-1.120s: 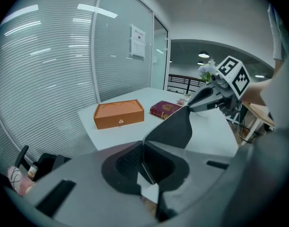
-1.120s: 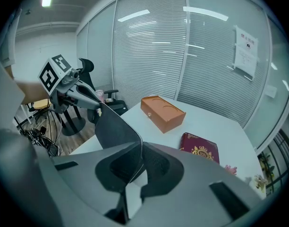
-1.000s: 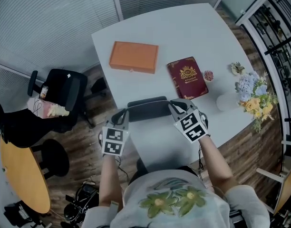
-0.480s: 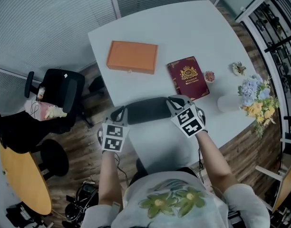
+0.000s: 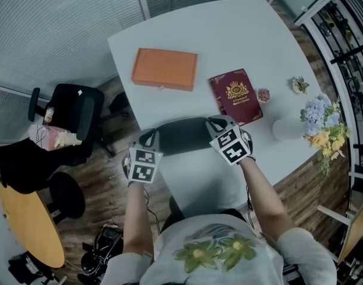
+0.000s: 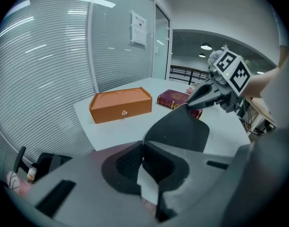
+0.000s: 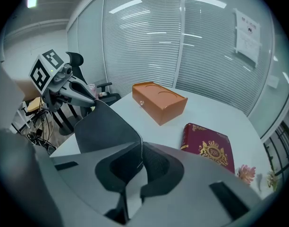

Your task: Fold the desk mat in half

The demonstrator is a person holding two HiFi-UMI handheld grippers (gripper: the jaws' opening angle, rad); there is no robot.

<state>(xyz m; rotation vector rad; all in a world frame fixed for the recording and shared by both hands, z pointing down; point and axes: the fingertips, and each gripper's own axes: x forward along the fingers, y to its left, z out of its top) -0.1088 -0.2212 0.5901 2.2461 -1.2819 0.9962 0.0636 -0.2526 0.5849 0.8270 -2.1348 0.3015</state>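
Gripping the desk mat [image 5: 182,135] at opposite ends, left gripper [image 5: 149,141] and right gripper [image 5: 217,125] are clamping shut on it; its long axis is running crosswise between them, raised over the table [image 5: 229,46].

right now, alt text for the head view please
From above, a person's left gripper and right gripper are each shut on an end of a dark desk mat that curves between them over a white table. Beyond it lie an orange box and a red book.
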